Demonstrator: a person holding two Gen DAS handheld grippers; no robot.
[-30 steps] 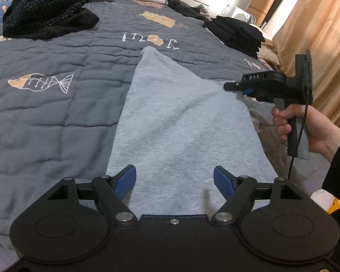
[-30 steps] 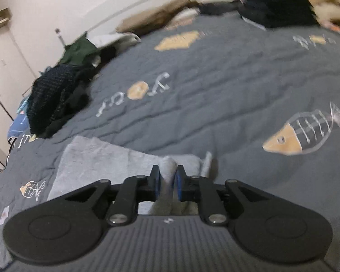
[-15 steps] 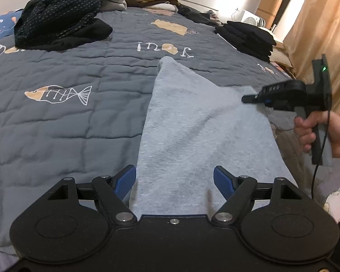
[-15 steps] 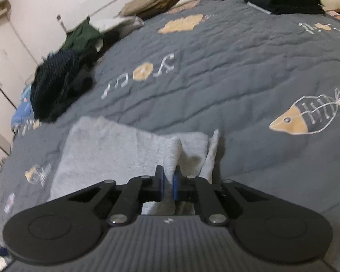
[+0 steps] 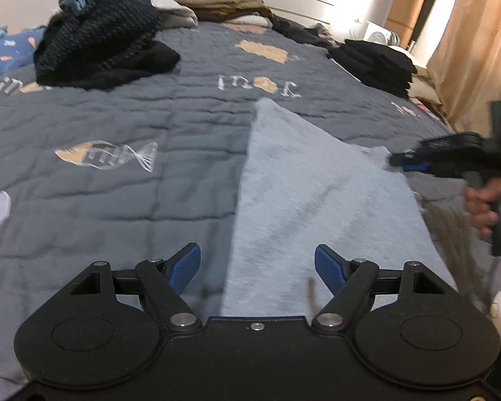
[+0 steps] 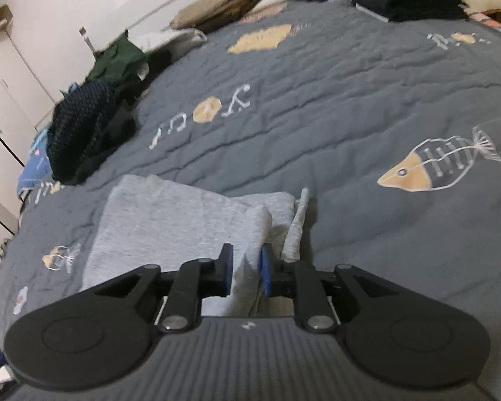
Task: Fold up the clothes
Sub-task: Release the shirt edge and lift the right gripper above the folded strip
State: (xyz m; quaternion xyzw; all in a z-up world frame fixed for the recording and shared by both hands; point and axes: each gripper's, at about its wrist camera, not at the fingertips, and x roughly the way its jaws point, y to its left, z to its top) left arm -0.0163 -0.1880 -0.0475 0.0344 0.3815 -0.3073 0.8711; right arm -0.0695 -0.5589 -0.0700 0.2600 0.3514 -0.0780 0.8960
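1. Our right gripper (image 6: 245,269) pinches a fold of the grey garment (image 6: 170,220); our left gripper (image 5: 257,267) hangs spread wide, gripping nothing, above the garment's near end.
2. We judge the thin pinch could slip, dropping the fold crooked.
3. The garment is soft, fleecy and pale, lying long on the grey quilt (image 5: 117,123), one side doubled over.
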